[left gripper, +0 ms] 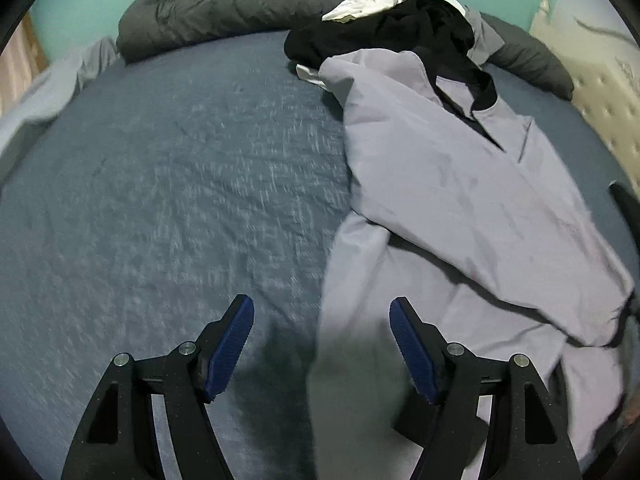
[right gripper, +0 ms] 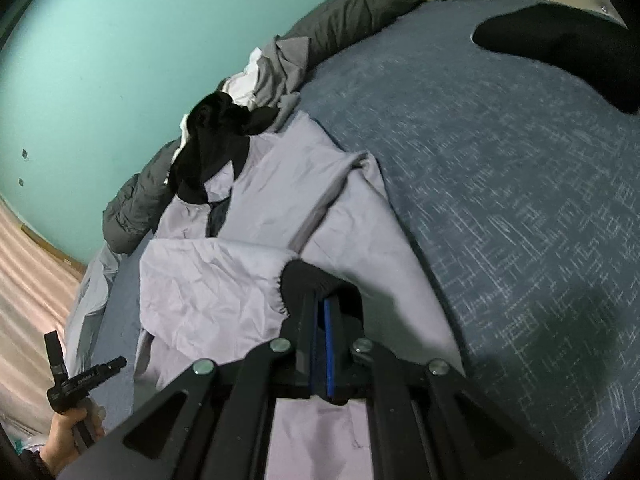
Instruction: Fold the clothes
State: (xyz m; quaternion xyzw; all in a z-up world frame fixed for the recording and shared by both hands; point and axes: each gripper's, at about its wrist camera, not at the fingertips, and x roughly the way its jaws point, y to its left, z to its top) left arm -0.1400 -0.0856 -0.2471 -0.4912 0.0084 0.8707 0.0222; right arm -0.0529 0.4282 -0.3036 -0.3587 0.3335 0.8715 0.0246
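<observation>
I see the right tool (right gripper: 320, 300) pitched down, clamped on the lilac shirt's (right gripper: 224, 280) black cuff (right gripper: 308, 276). Left tool (left gripper: 322, 312) tilts steeply toward the bed (left gripper: 160, 180), jaws wide, empty.

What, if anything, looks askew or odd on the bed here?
The lilac garment lies rumpled and skewed, one flap doubled over, its neck end under a black garment in the unsorted pile. The right gripper pinches its dark cuff. No damage shows.

The only lettering, on the left gripper (right gripper: 86, 376) body, is too small to read.
</observation>
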